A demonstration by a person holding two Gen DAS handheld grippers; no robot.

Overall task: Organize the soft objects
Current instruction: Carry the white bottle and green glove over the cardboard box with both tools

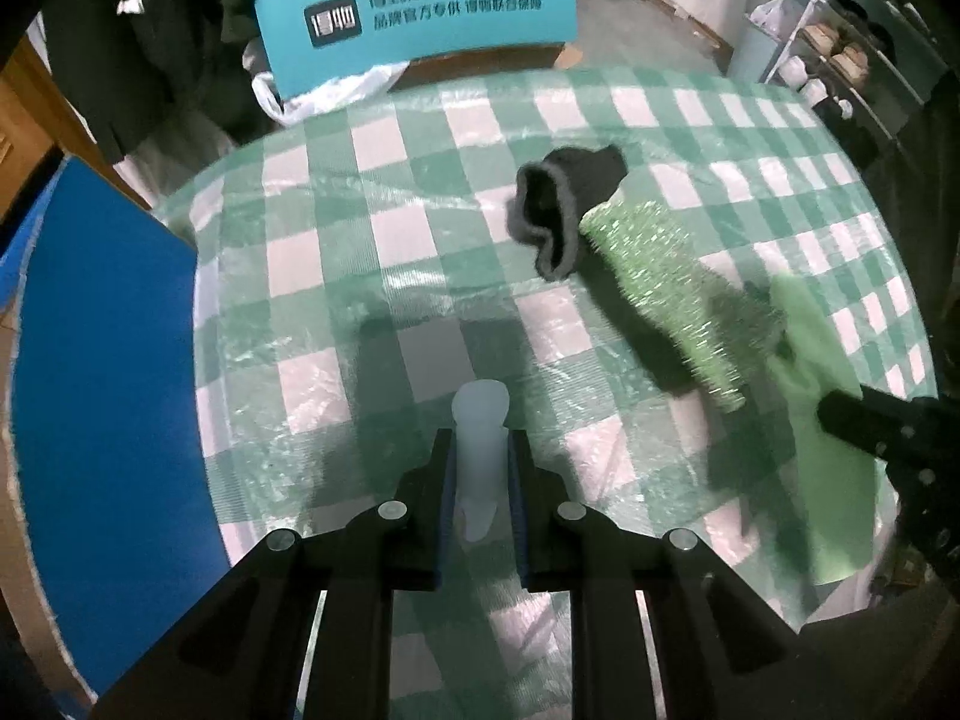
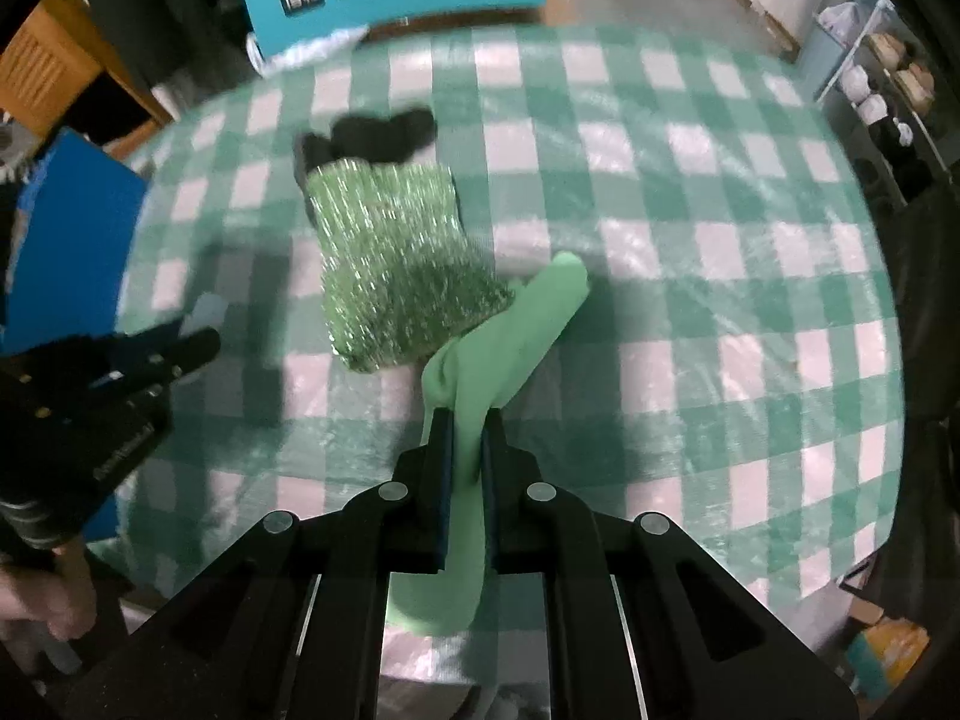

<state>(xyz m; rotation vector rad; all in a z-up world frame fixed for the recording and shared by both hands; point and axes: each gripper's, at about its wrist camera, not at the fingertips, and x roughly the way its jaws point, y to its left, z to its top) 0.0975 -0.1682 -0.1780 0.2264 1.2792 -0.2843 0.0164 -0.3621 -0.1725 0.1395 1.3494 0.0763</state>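
My left gripper (image 1: pixel 480 450) is shut on a pale, light-blue soft piece (image 1: pixel 478 426) and holds it above the green-checked table (image 1: pixel 372 276). My right gripper (image 2: pixel 467 426) is shut on a plain light-green cloth (image 2: pixel 510 336), which hangs through the jaws; it also shows in the left wrist view (image 1: pixel 822 420). A glittery green sock (image 2: pixel 396 264) lies mid-table, touching the cloth. A dark grey fuzzy item (image 1: pixel 564 204) lies at its far end; it also shows in the right wrist view (image 2: pixel 378 132).
A blue box (image 1: pixel 102 396) stands at the table's left edge. A teal chair back (image 1: pixel 420 18) with a white plastic bag (image 1: pixel 324 90) is behind the table. Shelves (image 1: pixel 840 60) stand at the far right.
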